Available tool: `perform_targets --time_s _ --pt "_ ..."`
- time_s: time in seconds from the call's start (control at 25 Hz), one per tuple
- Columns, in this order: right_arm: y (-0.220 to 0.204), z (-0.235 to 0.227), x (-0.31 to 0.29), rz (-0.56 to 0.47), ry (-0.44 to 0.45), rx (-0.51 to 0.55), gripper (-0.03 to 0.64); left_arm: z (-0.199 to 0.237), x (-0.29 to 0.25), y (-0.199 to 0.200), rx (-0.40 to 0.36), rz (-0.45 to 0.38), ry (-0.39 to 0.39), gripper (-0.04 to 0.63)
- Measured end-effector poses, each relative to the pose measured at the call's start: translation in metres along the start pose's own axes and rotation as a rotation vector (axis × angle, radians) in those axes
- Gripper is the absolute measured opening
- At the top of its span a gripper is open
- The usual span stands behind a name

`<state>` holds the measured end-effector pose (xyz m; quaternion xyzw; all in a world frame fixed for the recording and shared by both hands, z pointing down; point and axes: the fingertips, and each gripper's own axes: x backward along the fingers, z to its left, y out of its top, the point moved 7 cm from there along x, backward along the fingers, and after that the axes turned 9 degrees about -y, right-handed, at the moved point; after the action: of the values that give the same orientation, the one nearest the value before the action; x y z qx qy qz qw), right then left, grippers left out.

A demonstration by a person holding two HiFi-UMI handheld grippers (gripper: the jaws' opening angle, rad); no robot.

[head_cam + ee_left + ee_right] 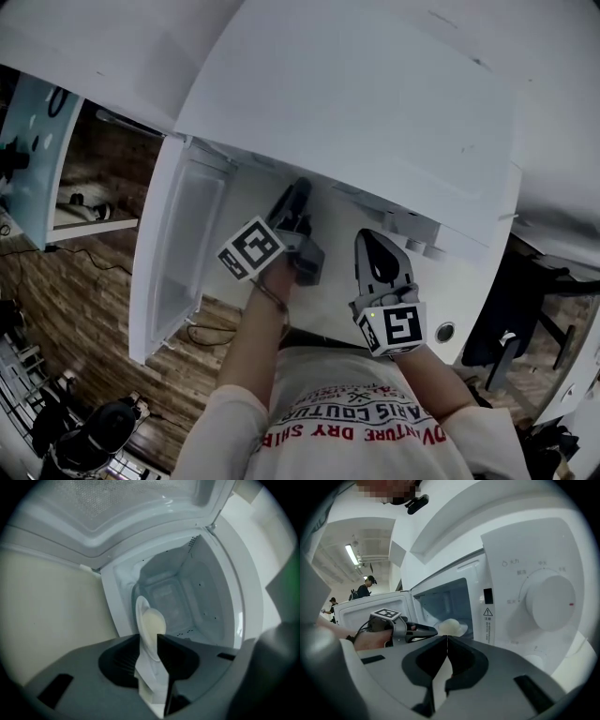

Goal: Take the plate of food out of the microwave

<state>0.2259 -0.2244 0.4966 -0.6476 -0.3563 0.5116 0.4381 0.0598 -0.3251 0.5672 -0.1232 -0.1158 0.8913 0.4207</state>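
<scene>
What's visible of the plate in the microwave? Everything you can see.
The plate is white, round and smooth, ceramic-looking, and carries a pale cream mound of food. It sits low inside the open microwave, near the front of the cavity. The left claw is open and lined up with the plate's rim, which shows in the gap between the jaws. Whether either jaw touches it can't be told.

Floor: brown wood planks [56, 309]. Ceiling: white, with one lit strip light [351, 554]. Left side: pale blue panel [28, 141], upright. Far background: two people [365, 587] standing, details too small to tell.
</scene>
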Motion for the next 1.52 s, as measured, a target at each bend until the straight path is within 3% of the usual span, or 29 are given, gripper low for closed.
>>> perform_targets --time_s 0.2,0.36,0.56,0.8,1.04,1.2,1.52 --pt "-0.006 -0.001 0.003 0.011 -0.014 0.021 0.012 0.007 -0.002 0.001 0.099 -0.018 0.001 0.041" --pt "-0.01 -0.006 0.005 0.032 -0.028 -0.006 0.012 0.007 -0.003 0.0 0.114 -0.01 0.007 0.038" --pt "-0.014 -0.002 0.008 0.045 -0.041 0.007 0.012 0.008 0.0 0.004 0.193 -0.039 -0.035 0.02" --pt "-0.015 0.0 0.01 0.043 -0.063 0.017 0.012 -0.004 0.002 0.008 0.182 -0.012 -0.088 0.014" --pt "-0.014 0.002 0.015 0.043 -0.099 0.023 0.012 -0.012 0.014 0.007 0.226 0.004 -0.146 0.014" --pt "-0.011 0.002 0.016 0.03 -0.14 0.009 0.012 -0.014 0.033 0.004 0.216 0.049 -0.144 0.015" --pt "-0.005 0.016 0.031 -0.014 -0.212 -0.009 0.012 -0.04 0.065 0.006 0.239 0.083 -0.27 0.015"
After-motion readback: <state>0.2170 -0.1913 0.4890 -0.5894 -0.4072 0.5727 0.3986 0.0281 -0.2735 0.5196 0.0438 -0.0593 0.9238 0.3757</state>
